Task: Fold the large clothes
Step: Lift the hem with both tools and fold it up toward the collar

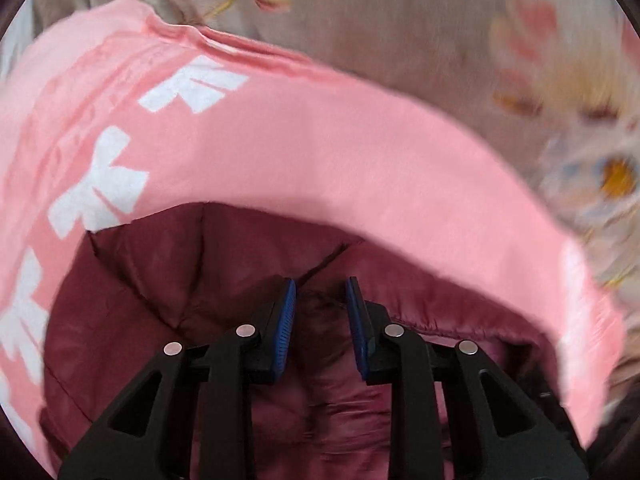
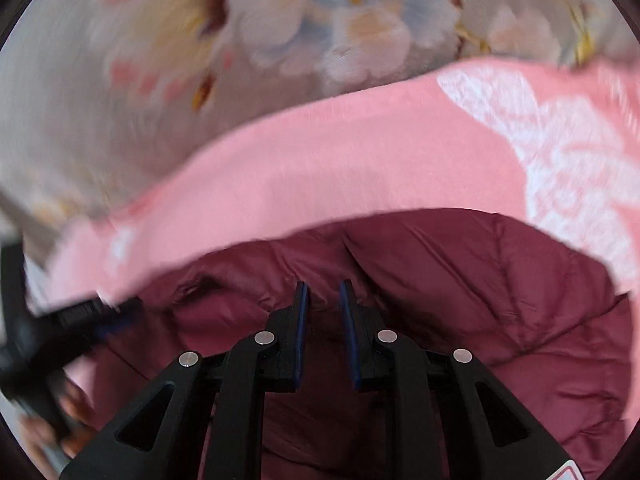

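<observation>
A maroon quilted jacket point(image 1: 224, 264) lies on a pink cloth point(image 1: 320, 152) printed with white bows. My left gripper point(image 1: 321, 294) hovers over the jacket's edge, its blue pads apart with a narrow gap; maroon fabric shows beneath the gap, and the pads do not press on it. In the right wrist view the same jacket point(image 2: 480, 280) fills the lower half under the pink cloth point(image 2: 340, 168). My right gripper point(image 2: 323, 294) stands over it with its pads slightly apart and nothing pinched. The left gripper point(image 2: 120, 314) appears blurred at the far left, held by a hand point(image 2: 44, 424).
A grey floral bedspread point(image 1: 460, 40) spreads beyond the pink cloth, with a large white and yellow flower point(image 2: 348, 8) in the right wrist view. The pink cloth carries a big white print point(image 2: 568, 152) at the right. Both views are motion blurred.
</observation>
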{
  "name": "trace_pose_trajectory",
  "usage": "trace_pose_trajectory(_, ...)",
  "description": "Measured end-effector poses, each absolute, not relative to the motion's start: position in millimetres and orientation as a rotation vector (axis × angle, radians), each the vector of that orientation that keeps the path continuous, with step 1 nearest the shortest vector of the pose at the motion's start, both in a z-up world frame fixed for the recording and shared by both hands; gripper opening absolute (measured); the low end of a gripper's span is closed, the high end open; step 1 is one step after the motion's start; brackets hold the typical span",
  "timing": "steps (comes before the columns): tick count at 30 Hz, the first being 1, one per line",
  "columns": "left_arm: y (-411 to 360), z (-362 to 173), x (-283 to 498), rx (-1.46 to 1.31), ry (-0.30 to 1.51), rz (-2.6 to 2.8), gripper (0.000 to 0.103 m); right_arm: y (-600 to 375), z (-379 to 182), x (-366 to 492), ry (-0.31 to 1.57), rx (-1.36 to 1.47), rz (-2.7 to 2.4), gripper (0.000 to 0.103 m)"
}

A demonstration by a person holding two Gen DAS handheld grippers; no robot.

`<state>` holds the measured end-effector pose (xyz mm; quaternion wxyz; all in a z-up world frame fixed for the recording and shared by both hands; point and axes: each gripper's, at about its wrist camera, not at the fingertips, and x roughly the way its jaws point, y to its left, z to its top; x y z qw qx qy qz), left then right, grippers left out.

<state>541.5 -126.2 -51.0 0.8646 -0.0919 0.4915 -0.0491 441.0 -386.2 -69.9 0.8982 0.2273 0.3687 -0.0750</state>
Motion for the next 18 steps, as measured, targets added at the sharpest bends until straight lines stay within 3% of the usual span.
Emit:
trace_pose_trajectory(5,-122,-75,535,-0.131,1.058,-0.107,0.027,-381,-85,439,0.813,0.350,-0.213,0.007)
trace_pose_trajectory(18,-139,-94,501,0.057,0.853,-0.083,0.027,-364,-97,440,0.796,0.163,-0.282,0.006)
